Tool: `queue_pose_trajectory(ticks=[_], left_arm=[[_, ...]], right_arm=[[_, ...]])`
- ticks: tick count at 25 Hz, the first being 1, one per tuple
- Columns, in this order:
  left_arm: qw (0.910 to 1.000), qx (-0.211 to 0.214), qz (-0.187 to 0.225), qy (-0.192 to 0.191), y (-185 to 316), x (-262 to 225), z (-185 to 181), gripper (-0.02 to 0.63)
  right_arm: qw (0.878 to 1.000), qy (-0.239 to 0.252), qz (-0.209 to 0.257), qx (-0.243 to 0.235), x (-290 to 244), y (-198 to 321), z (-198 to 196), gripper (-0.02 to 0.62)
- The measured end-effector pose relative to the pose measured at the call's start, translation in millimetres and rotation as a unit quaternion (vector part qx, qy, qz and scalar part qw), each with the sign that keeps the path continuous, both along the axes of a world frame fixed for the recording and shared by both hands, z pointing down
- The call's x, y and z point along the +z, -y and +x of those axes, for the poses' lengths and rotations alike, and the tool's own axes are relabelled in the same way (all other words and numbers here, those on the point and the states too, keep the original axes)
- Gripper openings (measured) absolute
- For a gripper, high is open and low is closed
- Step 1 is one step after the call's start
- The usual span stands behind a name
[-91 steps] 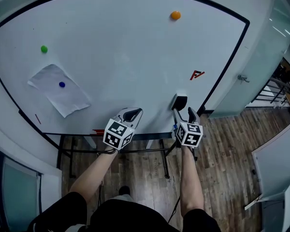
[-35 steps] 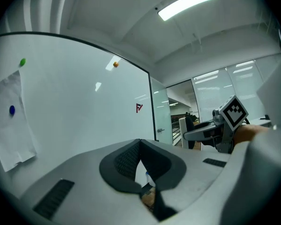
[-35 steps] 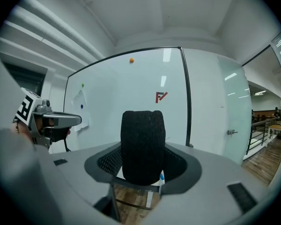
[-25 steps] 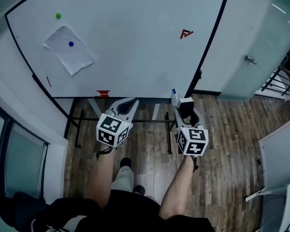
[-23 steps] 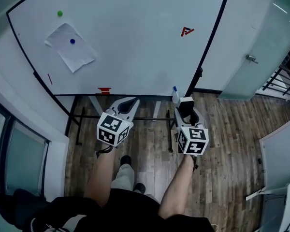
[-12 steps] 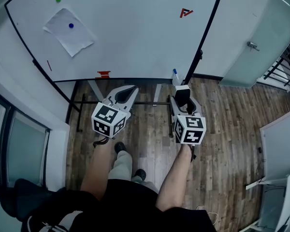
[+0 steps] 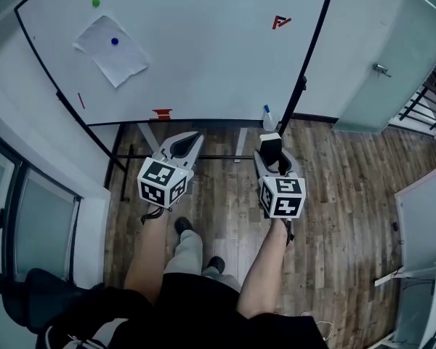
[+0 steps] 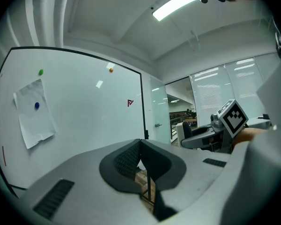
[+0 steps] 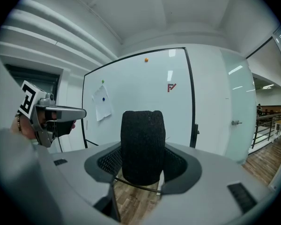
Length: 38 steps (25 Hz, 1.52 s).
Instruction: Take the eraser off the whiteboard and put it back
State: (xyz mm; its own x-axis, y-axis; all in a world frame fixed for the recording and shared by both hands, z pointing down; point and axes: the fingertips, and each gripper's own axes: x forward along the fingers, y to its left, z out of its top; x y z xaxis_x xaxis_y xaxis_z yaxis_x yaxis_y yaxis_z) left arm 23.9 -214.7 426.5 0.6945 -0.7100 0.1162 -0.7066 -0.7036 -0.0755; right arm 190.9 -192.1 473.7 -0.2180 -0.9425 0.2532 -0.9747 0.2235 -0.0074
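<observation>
Black felt fills my right gripper (image 7: 271,153): its jaws stand wide, pressed on the sides of the eraser (image 9: 142,144), which I hold upright in the air, well clear of the whiteboard (image 7: 203,57). My left gripper (image 7: 182,144) is empty, its jaws together. I judge the taking-off step done and the putting-back step in hand. Next I must carry the eraser forward to the board, set it flat against the surface, and only then let the jaws part.

Eraser (image 9: 141,144): black, rough felt-like cloth.
Whiteboard (image 7: 203,57): smooth, glossy white.
Paper sheet (image 7: 110,46): matt.
Floor (image 7: 341,195): wood planks.
My right claw (image 9: 141,161): matt grey plastic, ribbed pads (image 9: 107,162).
</observation>
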Motion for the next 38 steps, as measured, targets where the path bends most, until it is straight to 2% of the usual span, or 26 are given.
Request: queue_pose_trajectory(ticks=[25,38], left_arm=[[0.9993,0.028,0.001,-0.027,0.4,-12.6,-1.9,0.02],[0.9995,0.014,-0.006,-0.029,5.7,-5.4,2.5,0.021]], right_arm=[[0.999,-0.032,0.007,0.011,-17.1,0.6,-3.7,0.245],[0.999,-0.053,0.003,-0.001,-18.4,6.6,-1.7,0.245]])
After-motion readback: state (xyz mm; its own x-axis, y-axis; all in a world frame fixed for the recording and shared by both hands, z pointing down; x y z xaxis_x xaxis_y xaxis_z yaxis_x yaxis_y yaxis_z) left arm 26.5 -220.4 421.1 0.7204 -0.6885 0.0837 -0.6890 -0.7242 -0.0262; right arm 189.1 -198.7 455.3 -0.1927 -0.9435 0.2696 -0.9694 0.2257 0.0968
